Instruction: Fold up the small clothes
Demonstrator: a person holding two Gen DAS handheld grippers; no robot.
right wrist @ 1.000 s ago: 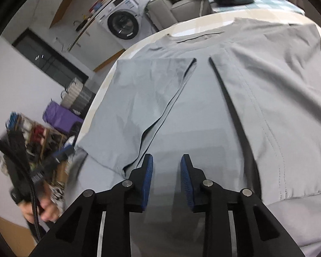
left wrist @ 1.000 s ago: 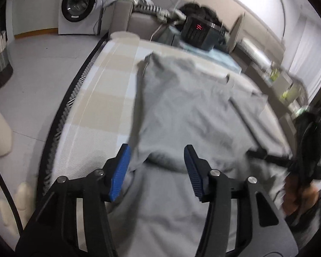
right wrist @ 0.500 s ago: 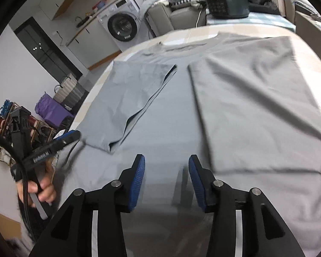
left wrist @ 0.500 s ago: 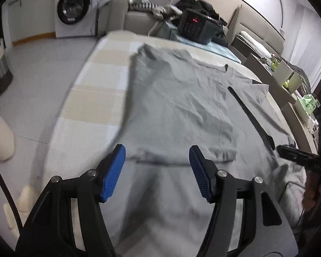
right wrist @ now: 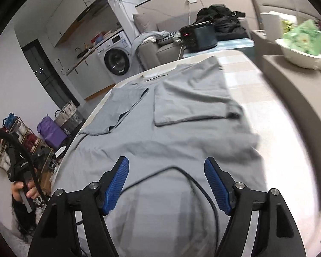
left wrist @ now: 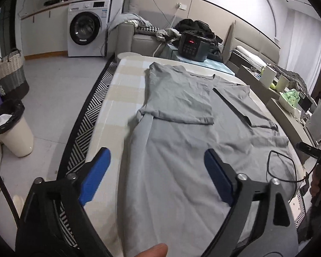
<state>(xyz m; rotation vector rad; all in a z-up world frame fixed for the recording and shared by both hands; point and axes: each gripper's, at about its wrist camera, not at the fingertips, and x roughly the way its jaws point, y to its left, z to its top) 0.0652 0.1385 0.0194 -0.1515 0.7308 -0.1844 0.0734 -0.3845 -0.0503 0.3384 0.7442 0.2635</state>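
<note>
Hovering low over the near hem, both tongs are spread wide and pinching nothing: the left tongs (left wrist: 157, 172) hang above the left part of the plain grey cotton T-shirt (left wrist: 182, 150), the right tongs (right wrist: 167, 184) above its right part. That shirt lies flat, back up by the look of it, on the round tabletop with the beige-and-white checked cloth (left wrist: 126, 90), both sleeves already folded inward onto the body, so the lengthwise fold from hem toward collar seems the likely next step. The nearest hazard is the thin black cable (right wrist: 194, 182) looping across the cloth just ahead of the right tongs; if a blue pad closes on fabric there, the cable could be caught in the pinch or folded into the shirt, and lifting would drag the whole garment askew. Further out, the left folded sleeve panel (left wrist: 177, 100) shows a rumpled, slightly lifted corner at its left edge, and the right folded sleeve flap (left wrist: 246, 109) lies loosely; a quick pull on the hem could slide either open. The fabric looks thin and slippery, so uneven lifting by the two hands would likely skew the fold. Beyond the collar, the dark electric cooker with a red display (left wrist: 193, 46) sits well apart and poses little risk.
</note>
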